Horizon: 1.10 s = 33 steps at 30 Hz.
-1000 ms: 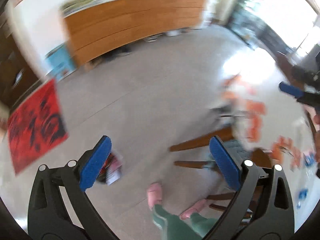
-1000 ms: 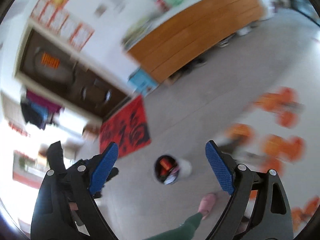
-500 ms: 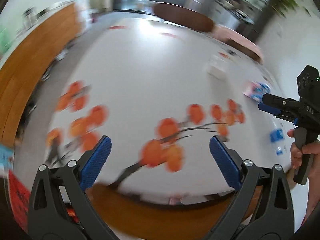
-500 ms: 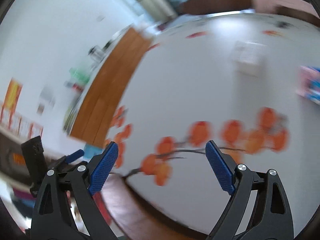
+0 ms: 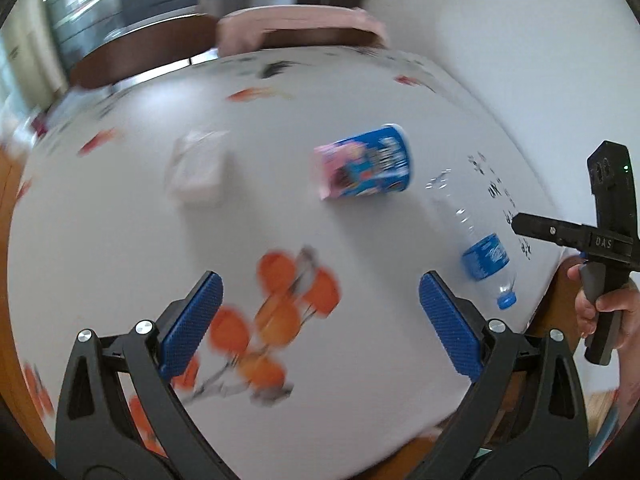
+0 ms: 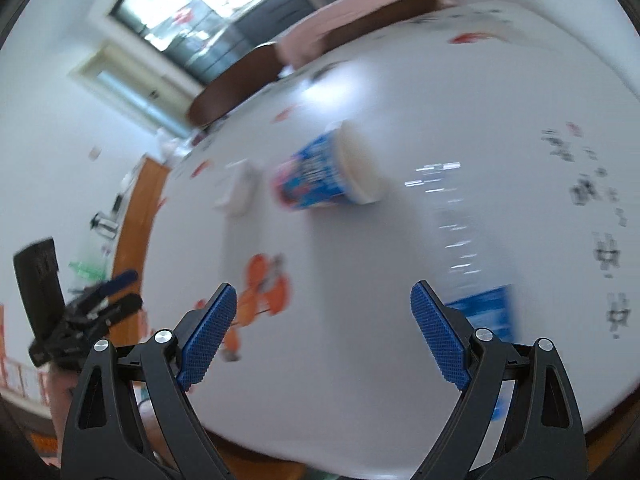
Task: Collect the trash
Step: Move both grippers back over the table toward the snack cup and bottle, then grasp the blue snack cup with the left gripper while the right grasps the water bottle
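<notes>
On a white tablecloth with orange flowers (image 5: 132, 232) lie three pieces of trash. A blue and pink paper cup (image 5: 366, 163) (image 6: 320, 178) lies on its side mid-table. A clear plastic bottle with a blue label and cap (image 5: 482, 254) (image 6: 466, 240) lies near the right edge. A blurred white crumpled packet (image 5: 197, 169) (image 6: 239, 192) rests further left. My left gripper (image 5: 318, 326) hangs open above the flowers, holding nothing. My right gripper (image 6: 323, 330) is open and holds nothing, with the bottle just beyond its right finger (image 6: 438, 340). A hand (image 5: 612, 312) holds the right gripper in the left wrist view.
A dark wooden chair with a pink cushion (image 5: 296, 30) (image 6: 360, 12) stands at the table's far side. A white wall (image 5: 520, 40) runs along the right. A wooden counter (image 6: 134, 216) and a window (image 6: 208, 8) lie beyond the table on the left.
Both views swung up from the floor and bin, across the tablecloth, to the trash on the table. Both grippers stayed open.
</notes>
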Available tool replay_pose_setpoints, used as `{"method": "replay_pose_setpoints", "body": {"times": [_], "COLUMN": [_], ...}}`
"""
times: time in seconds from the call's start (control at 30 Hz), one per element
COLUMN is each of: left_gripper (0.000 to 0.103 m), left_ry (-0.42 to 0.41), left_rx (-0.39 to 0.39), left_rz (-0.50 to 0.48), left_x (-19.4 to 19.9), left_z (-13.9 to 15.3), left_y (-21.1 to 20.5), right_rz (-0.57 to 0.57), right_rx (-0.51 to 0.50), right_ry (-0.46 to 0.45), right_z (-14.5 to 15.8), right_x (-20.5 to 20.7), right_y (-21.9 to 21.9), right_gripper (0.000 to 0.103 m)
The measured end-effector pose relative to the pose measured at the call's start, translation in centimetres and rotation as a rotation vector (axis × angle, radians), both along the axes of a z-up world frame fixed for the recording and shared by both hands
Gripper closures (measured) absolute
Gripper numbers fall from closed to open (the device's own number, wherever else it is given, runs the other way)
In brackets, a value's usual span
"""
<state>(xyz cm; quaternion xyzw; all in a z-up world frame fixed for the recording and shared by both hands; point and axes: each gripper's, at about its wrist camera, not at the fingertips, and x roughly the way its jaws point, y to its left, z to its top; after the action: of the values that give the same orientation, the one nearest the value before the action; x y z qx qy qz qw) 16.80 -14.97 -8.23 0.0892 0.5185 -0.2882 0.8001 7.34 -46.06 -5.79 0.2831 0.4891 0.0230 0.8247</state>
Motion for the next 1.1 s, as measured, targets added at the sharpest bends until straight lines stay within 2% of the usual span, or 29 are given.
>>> {"method": "replay_pose_setpoints", "body": {"times": [0.17, 0.3, 0.47, 0.57, 0.63, 0.73, 0.77, 0.8, 0.9, 1.0, 1.1], "left_gripper": [0.007, 0.007, 0.007, 0.007, 0.006, 0.006, 0.006, 0.006, 0.006, 0.007, 0.014], "left_ry": [-0.021, 0.018, 0.024, 0.073, 0.055, 0.07, 0.087, 0.096, 0.108, 0.166, 0.181], "left_rx": [0.101, 0.172, 0.312, 0.334, 0.375, 0.354, 0.334, 0.315, 0.307, 0.328, 0.316], "left_rz": [-0.191, -0.322, -0.473, -0.531, -0.572, -0.589, -0.581, -0.575, -0.585, -0.582, -0.569], "left_x": [3.4, 6.4, 9.8, 11.5, 11.8, 12.3, 12.5, 12.7, 13.1, 14.0, 13.9], "left_z": [-1.3, -3.8, -7.9, -10.2, -11.3, -11.9, -12.0, -12.0, -12.6, -13.9, -14.0], "left_y": [-7.4, -11.5, -15.3, -17.0, -17.8, -18.0, -17.9, -17.7, -17.6, -17.8, -17.8], "right_rz": [-0.027, -0.018, -0.018, -0.027, -0.023, -0.003, 0.001, 0.004, -0.006, -0.026, -0.061], "right_rx": [-0.011, 0.013, 0.036, 0.055, 0.056, 0.048, 0.044, 0.043, 0.057, 0.077, 0.114], "right_ry": [0.069, 0.118, 0.165, 0.18, 0.19, 0.198, 0.201, 0.207, 0.206, 0.21, 0.196], "right_z": [-2.7, -4.9, -7.8, -8.8, -9.4, -9.9, -10.0, -10.1, -10.2, -10.3, -9.9], "right_x": [0.3, 0.9, 1.9, 2.4, 2.8, 3.3, 3.4, 3.7, 3.9, 3.7, 3.0], "right_y": [-4.3, -5.7, -5.9, -6.1, -6.0, -5.6, -5.5, -5.2, -5.3, -5.6, -6.2], "right_gripper": [0.015, 0.015, 0.015, 0.015, 0.015, 0.017, 0.021, 0.03, 0.033, 0.036, 0.04]}}
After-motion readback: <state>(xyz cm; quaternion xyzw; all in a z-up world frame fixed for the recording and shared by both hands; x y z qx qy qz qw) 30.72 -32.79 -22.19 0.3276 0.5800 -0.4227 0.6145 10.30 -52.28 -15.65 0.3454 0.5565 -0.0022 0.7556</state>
